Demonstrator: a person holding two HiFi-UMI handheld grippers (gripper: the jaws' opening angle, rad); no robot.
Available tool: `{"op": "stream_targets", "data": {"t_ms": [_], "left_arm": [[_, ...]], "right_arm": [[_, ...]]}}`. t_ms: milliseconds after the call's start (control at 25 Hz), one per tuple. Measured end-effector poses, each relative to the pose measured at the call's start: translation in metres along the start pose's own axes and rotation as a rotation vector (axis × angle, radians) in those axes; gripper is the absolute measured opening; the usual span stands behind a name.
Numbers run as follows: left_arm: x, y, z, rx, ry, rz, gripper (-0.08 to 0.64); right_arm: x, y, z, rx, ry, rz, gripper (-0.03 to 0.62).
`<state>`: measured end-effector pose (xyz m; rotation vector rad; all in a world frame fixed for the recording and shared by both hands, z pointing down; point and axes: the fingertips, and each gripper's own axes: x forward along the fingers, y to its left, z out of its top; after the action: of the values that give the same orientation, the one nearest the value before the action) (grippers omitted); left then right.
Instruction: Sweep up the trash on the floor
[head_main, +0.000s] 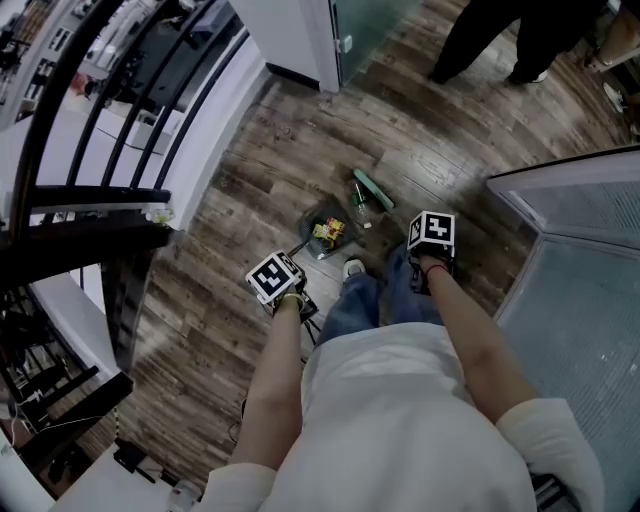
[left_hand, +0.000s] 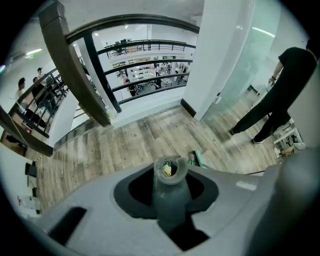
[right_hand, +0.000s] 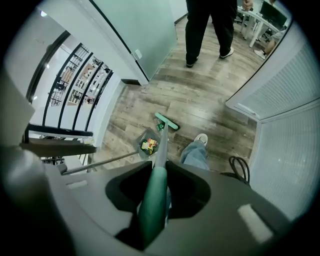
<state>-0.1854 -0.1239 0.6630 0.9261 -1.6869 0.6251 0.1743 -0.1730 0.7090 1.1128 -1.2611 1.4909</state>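
We see the trash (head_main: 328, 232), yellow and green bits, lying in the dark dustpan (head_main: 310, 222) on the wood floor (head_main: 240, 190), just ahead of our white shoe (head_main: 353, 268). One small green piece (head_main: 358, 196) lies outside the pan, just beside the broom head (head_main: 374, 190), which rests on the floor on the pan's far side.

The left gripper (head_main: 282, 284) is clamped on the grey dustpan handle (left_hand: 170, 197). The shaft runs up between its jaws to a ring, and the trash shows through that ring. The right gripper (head_main: 430, 242) is closed around the green broom handle (right_hand: 152, 200), and the stick slants down to the head.

A black railing (head_main: 130, 90) runs along the left. A second person (head_main: 500, 40) stands well apart at the top, in dark trousers.
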Motion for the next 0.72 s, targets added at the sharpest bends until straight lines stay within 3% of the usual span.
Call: {"op": "stream_targets", "data": {"t_ms": [720], "left_arm": [[0.002,0.004,-0.001,0.001,-0.001,-0.008,0.089]], "right_arm": [[0.011,0.025,-0.04,-0.052,0.07,0.045,0.097]]}}
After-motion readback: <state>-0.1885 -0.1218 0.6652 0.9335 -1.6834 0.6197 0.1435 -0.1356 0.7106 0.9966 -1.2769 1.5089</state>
